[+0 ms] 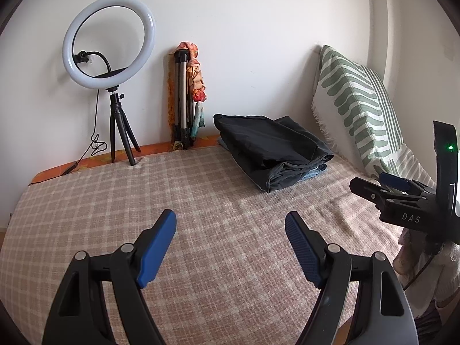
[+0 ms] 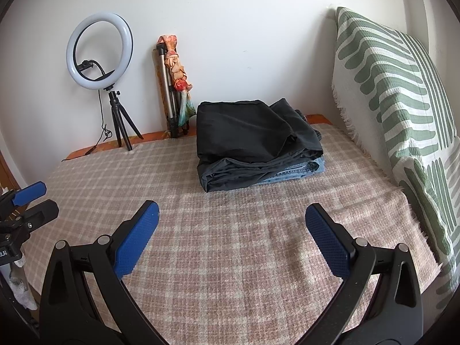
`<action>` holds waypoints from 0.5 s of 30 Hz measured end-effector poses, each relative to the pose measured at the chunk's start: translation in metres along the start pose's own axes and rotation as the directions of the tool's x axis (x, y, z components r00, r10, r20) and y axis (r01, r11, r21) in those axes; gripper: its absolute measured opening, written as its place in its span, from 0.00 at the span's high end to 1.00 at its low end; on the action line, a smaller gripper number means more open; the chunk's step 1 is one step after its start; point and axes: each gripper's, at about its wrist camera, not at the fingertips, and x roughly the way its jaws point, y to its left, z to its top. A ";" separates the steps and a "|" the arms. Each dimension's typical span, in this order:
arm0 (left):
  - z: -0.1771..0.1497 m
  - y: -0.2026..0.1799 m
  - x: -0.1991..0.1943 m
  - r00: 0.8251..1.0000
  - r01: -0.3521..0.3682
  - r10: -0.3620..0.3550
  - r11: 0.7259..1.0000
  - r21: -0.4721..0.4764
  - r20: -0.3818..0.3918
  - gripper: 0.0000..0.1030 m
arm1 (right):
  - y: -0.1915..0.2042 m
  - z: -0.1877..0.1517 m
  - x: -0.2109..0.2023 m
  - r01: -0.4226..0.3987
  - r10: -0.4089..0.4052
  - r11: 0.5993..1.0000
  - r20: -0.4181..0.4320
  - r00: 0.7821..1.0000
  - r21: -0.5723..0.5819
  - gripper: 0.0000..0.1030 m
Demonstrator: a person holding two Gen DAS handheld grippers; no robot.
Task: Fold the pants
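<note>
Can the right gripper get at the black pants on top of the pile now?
Probably yes: the right gripper is open and empty, and only bare checked blanket lies between it and the black pants.

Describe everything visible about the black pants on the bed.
The black pants lie folded into a rough rectangle of thin, smooth-looking fabric with soft creases. They sit on top of folded light blue jeans, whose edge shows beneath, toward the far side of the plaid blanket. Neither gripper touches them.
</note>
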 end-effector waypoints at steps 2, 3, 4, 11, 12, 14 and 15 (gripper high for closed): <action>0.000 0.000 0.000 1.000 0.003 -0.003 1.000 0.000 0.000 0.26 | 0.000 0.000 0.000 0.001 -0.001 1.000 0.000 1.000 0.002 0.00; 0.000 0.000 0.000 1.000 0.004 -0.004 1.000 -0.002 0.001 0.26 | 0.000 0.000 -0.001 0.002 -0.002 1.000 0.000 1.000 0.004 0.00; 0.000 0.000 0.000 1.000 0.005 -0.005 1.000 -0.002 0.000 0.26 | 0.000 0.000 -0.001 0.001 -0.001 1.000 0.000 1.000 0.006 0.00; 0.001 -0.001 -0.001 1.000 -0.013 0.013 1.000 -0.003 -0.002 0.26 | 0.000 0.001 0.000 0.001 -0.001 1.000 0.000 1.000 0.004 0.00; 0.001 -0.001 0.000 1.000 -0.021 0.021 1.000 -0.003 -0.006 0.26 | 0.000 0.001 0.000 0.001 -0.001 1.000 0.000 1.000 0.003 0.00; 0.001 -0.002 0.000 0.999 -0.032 0.032 0.999 0.001 -0.006 0.26 | 0.000 0.001 -0.001 0.000 0.000 1.000 -0.001 1.000 0.004 0.00; 0.001 -0.002 -0.001 0.999 -0.035 0.035 0.999 0.005 -0.003 0.26 | 0.000 0.001 -0.001 0.001 -0.001 1.000 -0.001 1.000 0.005 0.00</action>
